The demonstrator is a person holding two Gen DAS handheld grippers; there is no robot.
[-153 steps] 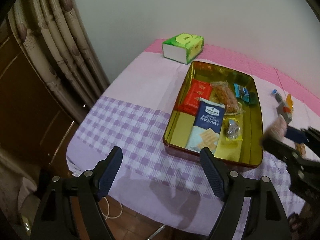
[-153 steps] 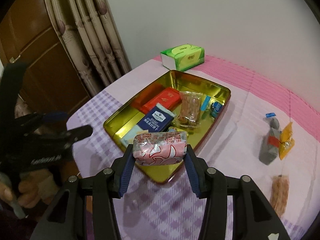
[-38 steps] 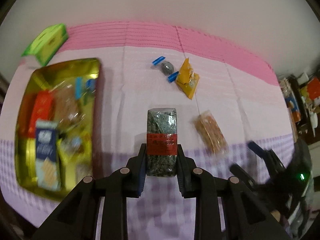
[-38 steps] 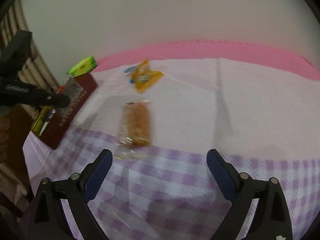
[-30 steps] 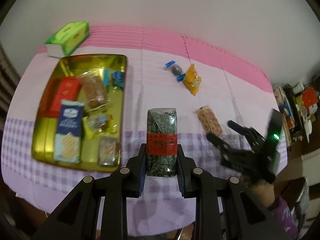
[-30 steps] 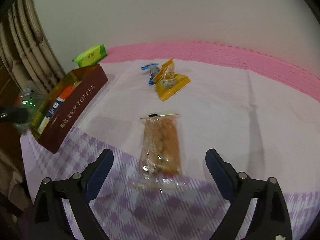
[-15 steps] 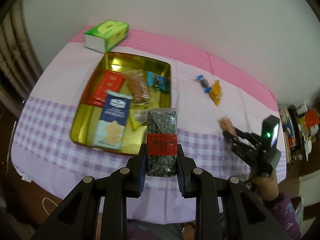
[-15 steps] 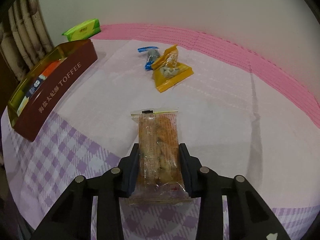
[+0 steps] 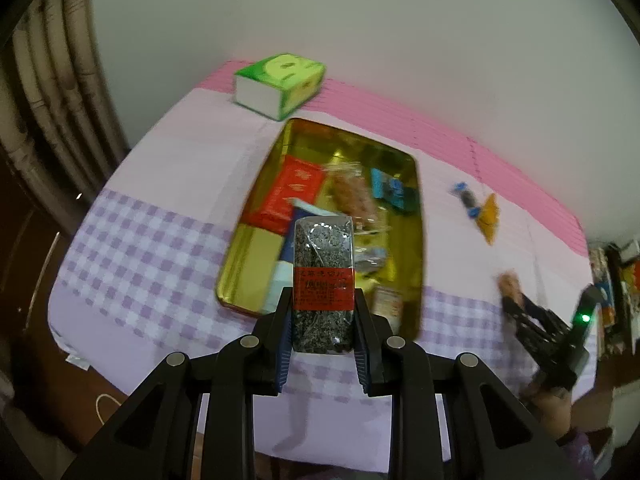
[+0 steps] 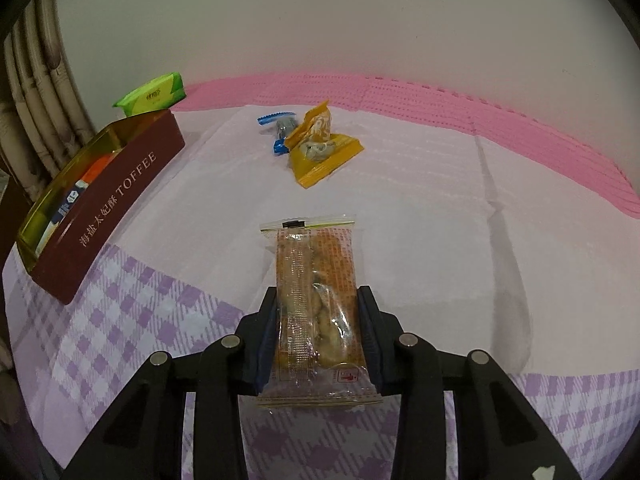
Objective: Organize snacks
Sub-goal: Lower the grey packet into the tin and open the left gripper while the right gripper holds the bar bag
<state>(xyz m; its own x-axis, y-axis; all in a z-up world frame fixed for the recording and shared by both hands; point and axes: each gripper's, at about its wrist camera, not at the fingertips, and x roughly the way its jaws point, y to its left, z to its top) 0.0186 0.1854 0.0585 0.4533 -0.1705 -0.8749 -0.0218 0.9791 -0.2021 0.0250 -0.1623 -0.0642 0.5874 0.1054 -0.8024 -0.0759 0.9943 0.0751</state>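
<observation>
My left gripper (image 9: 323, 320) is shut on a dark seaweed packet (image 9: 323, 264) with a red label, held in the air above the near end of the gold tin (image 9: 414, 216). The tin holds a red box (image 9: 292, 192), a blue cracker pack and other snacks. My right gripper (image 10: 318, 328) is shut on a clear orange biscuit packet (image 10: 316, 288) low over the tablecloth. It shows at the right of the left wrist view (image 9: 532, 316). The tin (image 10: 120, 200) stands to its left.
A green tissue box (image 9: 280, 78) sits behind the tin. A yellow snack bag (image 10: 320, 148) and a blue-ended candy (image 10: 280, 128) lie on the pink cloth ahead of the right gripper. Curtains (image 9: 52, 92) hang at the left. The table's front edge (image 9: 160, 376) is near.
My left gripper carried the seaweed packet leftward and closer until it hangs over the tin. My right gripper closed on the biscuit packet and holds it.
</observation>
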